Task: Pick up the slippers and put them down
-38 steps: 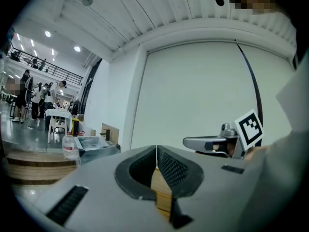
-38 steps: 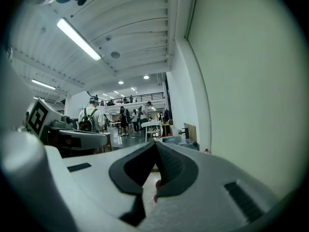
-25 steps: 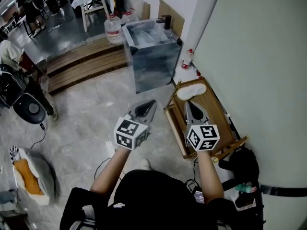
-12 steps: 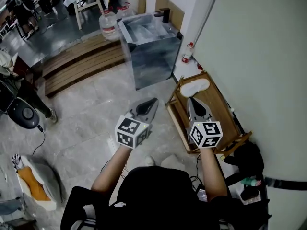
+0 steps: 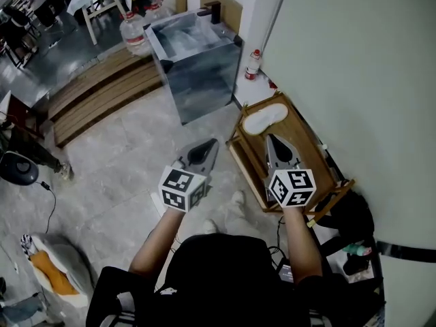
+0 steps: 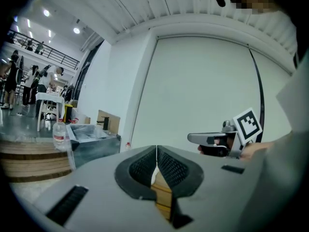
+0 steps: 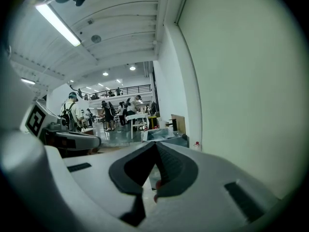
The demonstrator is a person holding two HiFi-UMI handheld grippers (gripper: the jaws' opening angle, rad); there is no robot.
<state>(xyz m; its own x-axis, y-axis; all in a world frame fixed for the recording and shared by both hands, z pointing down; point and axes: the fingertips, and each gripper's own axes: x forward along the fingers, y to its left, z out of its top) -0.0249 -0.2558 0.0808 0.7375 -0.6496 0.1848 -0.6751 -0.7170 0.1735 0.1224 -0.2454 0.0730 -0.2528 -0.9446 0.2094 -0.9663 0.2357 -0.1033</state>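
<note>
White fabric slipper (image 5: 266,118) lies just ahead of the right tongs (image 5: 271,139).
Head view: it rests on the low wooden rack (image 5: 315,162), long axis crosswise to those tongs; left tongs (image 5: 214,144) hang farther off, over the grey floor (image 5: 122,148). Left gripper view: tongs closed, empty. Right gripper view: likewise closed on nothing.
</note>
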